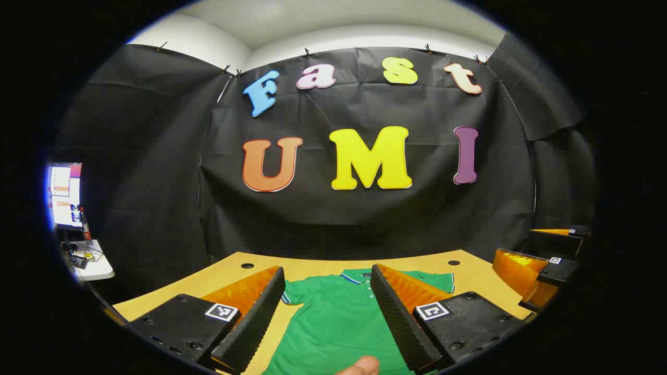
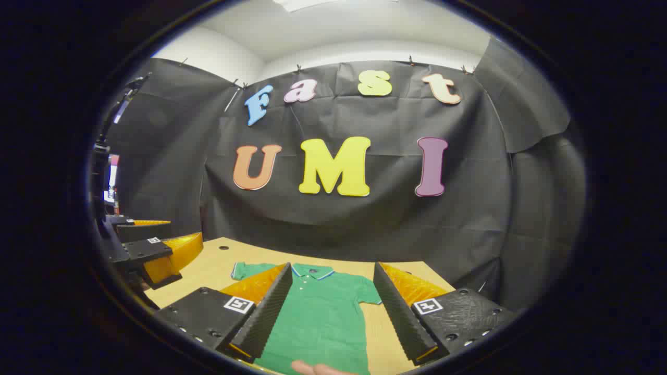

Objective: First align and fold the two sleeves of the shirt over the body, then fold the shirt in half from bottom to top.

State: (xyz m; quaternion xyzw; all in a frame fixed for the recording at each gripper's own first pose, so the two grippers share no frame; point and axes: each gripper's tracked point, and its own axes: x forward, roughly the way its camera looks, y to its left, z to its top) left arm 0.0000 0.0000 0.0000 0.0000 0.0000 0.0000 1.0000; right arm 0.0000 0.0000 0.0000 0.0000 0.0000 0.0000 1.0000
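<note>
The green short-sleeved polo shirt (image 1: pixel 333 323) is lying flat on the wooden table (image 1: pixel 469 276), collar pointing at the black cloth wall; both the left gripper (image 1: pixel 328 281) and right gripper (image 2: pixel 332 278) are hovering wide open, holding nothing.

left gripper view: above table (image 1: pixel 312 268), facing wall | right: same, shared shirt (image 2: pixel 323 312)

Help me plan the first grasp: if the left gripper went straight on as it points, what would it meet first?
Probably the green shirt, lying flat on the table between the open left gripper fingers; depth is unclear.

Left hand-held gripper (image 1: pixel 328 312) — black screwed housing, square marker tags
</note>
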